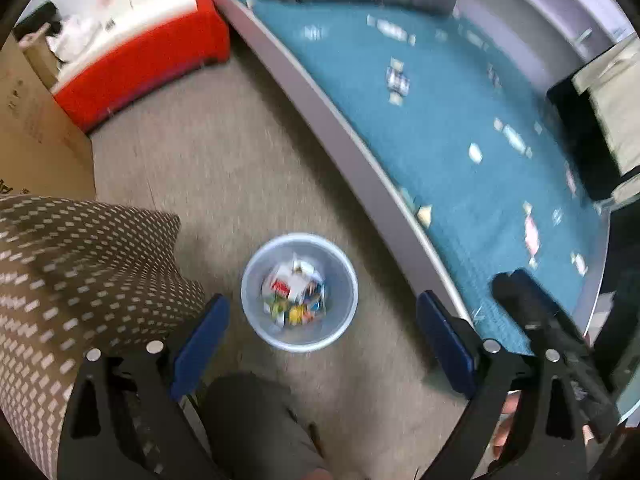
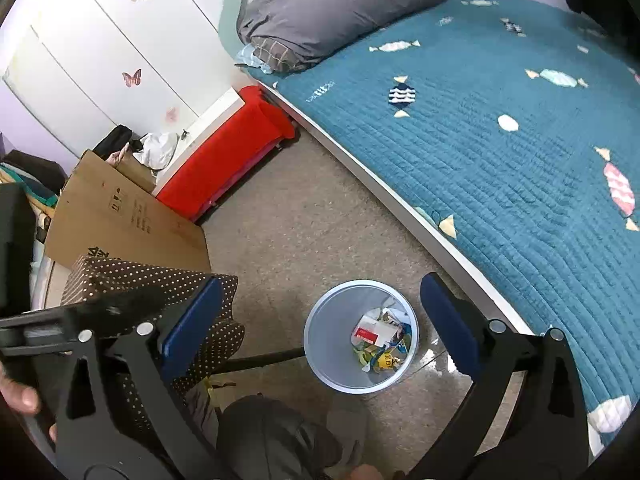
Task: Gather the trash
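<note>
A light blue round trash bin (image 1: pixel 299 292) stands on the beige floor beside the bed. It holds several crumpled wrappers and paper scraps (image 1: pixel 294 294). My left gripper (image 1: pixel 322 344) hangs above the bin, open and empty, its blue pads (image 1: pixel 200 344) wide apart. In the right wrist view the same bin (image 2: pixel 360 336) sits between the pads, with the trash (image 2: pixel 380 340) inside. My right gripper (image 2: pixel 320 328) is open and empty above it. The left view is blurred.
A bed with a teal candy-print quilt (image 2: pixel 500 140) and a grey pillow (image 2: pixel 340 12) fills the right. A red bench (image 2: pixel 228 152), a flat cardboard box (image 2: pixel 128 220) and a brown dotted cushion (image 2: pixel 152 280) stand left. My knee (image 2: pixel 272 440) is below.
</note>
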Available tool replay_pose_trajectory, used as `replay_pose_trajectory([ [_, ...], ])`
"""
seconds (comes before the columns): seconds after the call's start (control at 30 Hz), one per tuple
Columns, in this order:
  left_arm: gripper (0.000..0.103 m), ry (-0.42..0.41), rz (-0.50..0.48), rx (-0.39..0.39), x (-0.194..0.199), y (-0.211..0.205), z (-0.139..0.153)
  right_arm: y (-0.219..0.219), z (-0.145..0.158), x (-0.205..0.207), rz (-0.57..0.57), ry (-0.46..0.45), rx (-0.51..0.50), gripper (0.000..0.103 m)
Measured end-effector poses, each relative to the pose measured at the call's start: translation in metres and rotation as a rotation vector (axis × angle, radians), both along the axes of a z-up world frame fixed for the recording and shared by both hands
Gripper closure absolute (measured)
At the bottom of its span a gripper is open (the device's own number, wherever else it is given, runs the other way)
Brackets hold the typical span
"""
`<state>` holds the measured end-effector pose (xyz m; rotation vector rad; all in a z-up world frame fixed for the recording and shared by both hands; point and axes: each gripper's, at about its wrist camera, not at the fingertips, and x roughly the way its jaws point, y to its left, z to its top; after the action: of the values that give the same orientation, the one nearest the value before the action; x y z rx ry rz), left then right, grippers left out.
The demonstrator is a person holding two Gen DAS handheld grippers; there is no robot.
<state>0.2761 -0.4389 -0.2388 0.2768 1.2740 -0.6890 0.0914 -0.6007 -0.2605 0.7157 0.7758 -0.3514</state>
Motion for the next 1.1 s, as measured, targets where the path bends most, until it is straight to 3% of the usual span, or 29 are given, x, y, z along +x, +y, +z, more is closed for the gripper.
replay_pose_trajectory([
  [0.1, 0.010, -0.088, 0.019, -0.037, -0.015, 0.016, 0.027, 0.022, 0.024, 0.001, 0.023, -0.005, -0.045, 0.006],
  [0.33, 0.010, -0.431, 0.106, -0.097, -0.072, 0.089, 0.108, 0.088, 0.102, -0.005, 0.118, -0.087, -0.148, 0.006],
  [0.43, 0.007, -0.575, 0.160, -0.085, -0.095, 0.127, 0.136, 0.123, 0.138, -0.009, 0.148, -0.110, -0.211, 0.006],
  [0.7, 0.006, -0.684, 0.367, -0.106, -0.129, 0.231, 0.182, 0.220, 0.200, -0.022, 0.268, -0.194, -0.320, 0.006],
  [0.93, 0.006, -0.800, 0.512, -0.060, -0.161, 0.316, 0.210, 0.293, 0.233, -0.040, 0.337, -0.264, -0.407, 0.006],
  [1.1, 0.005, -0.877, 0.610, -0.102, -0.193, 0.365, 0.229, 0.332, 0.253, -0.057, 0.359, -0.319, -0.486, 0.006],
])
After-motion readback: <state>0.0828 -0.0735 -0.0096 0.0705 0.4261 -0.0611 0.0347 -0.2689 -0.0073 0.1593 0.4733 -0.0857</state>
